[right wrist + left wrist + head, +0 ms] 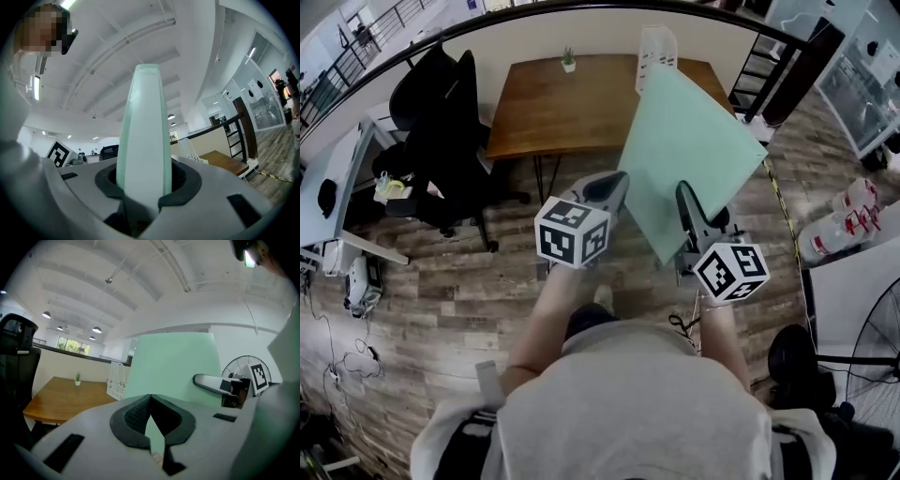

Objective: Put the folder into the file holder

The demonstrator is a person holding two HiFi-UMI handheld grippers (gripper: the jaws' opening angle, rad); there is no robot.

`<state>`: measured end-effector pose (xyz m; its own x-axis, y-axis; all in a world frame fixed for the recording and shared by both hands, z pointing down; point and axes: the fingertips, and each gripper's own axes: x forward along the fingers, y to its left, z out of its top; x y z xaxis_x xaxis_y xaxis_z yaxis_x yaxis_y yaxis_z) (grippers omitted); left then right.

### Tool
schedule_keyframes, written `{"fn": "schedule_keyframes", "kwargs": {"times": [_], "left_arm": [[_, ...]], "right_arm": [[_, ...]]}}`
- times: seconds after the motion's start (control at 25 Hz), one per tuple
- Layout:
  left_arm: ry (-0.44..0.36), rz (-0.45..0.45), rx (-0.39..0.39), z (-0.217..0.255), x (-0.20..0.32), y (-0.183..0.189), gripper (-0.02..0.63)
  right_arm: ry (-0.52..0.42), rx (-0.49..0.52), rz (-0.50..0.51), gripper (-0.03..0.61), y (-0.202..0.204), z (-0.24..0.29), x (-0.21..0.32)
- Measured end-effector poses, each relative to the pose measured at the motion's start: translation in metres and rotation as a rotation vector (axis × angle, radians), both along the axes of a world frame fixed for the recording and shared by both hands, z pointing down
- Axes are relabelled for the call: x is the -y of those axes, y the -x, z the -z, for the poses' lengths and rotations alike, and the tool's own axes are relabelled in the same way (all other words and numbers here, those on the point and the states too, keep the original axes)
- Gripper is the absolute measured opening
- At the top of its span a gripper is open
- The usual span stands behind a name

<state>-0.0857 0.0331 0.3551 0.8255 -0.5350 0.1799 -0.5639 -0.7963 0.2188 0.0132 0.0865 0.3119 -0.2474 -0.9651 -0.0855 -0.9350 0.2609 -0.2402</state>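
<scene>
No word, number or brand name can be read from where I stand. The only printed signs are black-and-white square markers, patterns rather than letters. One set sits on the cube (572, 232) of the left gripper (617, 180), just off the middle of the head view at 9 o'clock. Another set sits on the cube (730, 271) of the right gripper (684, 192), at about 3 o'clock from the first. Each gripper view also catches one such marker on the other gripper's cube.
</scene>
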Motion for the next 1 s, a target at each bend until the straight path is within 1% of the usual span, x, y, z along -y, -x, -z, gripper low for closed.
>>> {"fn": "schedule_keyframes", "kwargs": {"times": [0.24, 0.36, 0.48, 0.64, 0.8, 0.92, 1.0], "left_arm": [[-0.028, -0.085, -0.012, 0.019, 0.068, -0.016, 0.012], [-0.039, -0.118, -0.012, 0.024, 0.095, -0.023, 0.012], [-0.039, -0.132, -0.008, 0.021, 0.115, -0.027, 0.013], [-0.008, -0.151, -0.037, 0.016, 0.135, -0.029, 0.015], [0.007, -0.177, -0.058, 0.01, 0.145, -0.035, 0.015], [0.013, -0.173, -0.05, 0.004, 0.151, -0.037, 0.015], [0.001, -0.162, -0.027, 0.002, 0.156, -0.039, 0.015]], "right_arm": [[-0.046, -0.008, -0.068, 0.167, -0.011, 0.018, 0.06], [-0.047, -0.001, -0.105, 0.167, -0.018, 0.019, 0.082], [-0.041, 0.0, -0.135, 0.166, -0.024, 0.017, 0.096], [-0.013, -0.009, -0.164, 0.167, -0.033, 0.011, 0.11], [0.006, -0.017, -0.178, 0.167, -0.042, 0.006, 0.123], [0.005, -0.017, -0.177, 0.167, -0.047, 0.005, 0.131], [-0.001, -0.015, -0.173, 0.167, -0.052, 0.005, 0.139]]}}
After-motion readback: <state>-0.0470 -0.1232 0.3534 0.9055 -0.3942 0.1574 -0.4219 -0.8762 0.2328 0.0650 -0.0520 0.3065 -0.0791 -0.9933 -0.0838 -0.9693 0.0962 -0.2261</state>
